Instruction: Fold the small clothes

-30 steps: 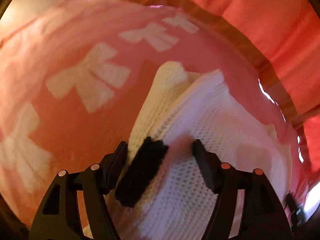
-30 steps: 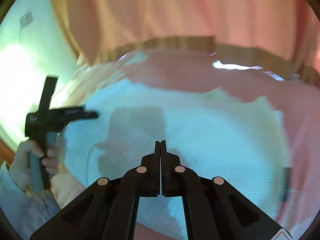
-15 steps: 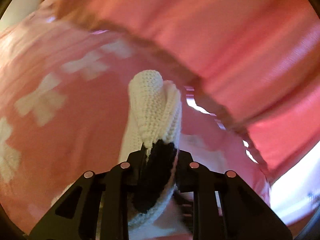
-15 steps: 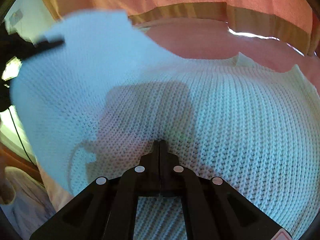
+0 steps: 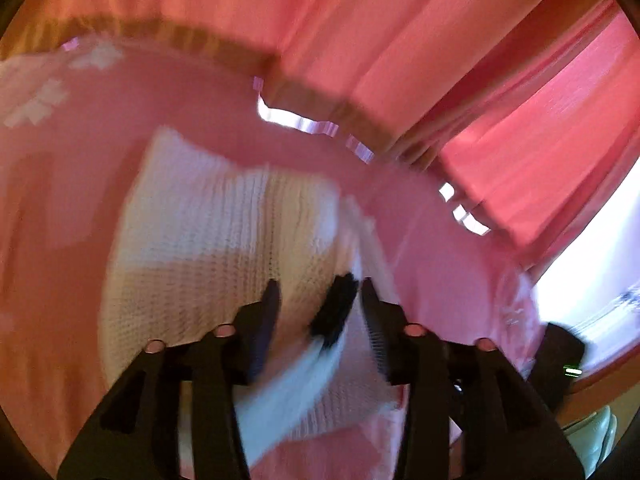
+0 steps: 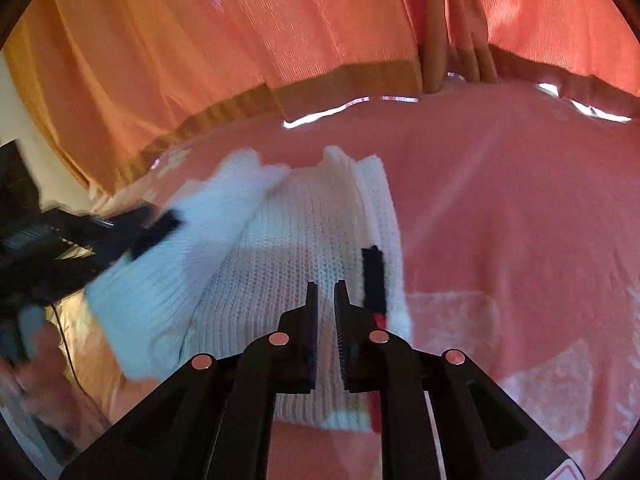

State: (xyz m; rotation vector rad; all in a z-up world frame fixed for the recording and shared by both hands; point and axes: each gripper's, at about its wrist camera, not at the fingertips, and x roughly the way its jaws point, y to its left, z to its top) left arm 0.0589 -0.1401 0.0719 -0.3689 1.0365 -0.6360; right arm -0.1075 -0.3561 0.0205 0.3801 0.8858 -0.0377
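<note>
White knit garment (image 6: 312, 240) on pink bow-print bedspread (image 6: 500, 208) before orange curtains (image 6: 240, 20); both tongs (image 5: 318, 292) (image 6: 326, 294) released, freshly parted, empty.

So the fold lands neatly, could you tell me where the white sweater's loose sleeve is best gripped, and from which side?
Grip the black cuff at the sleeve's free end, coming from the left of the right wrist view, along the sleeve. The cuff looks a firmer band at the tip; the rest drapes across the sweater's body.
</note>
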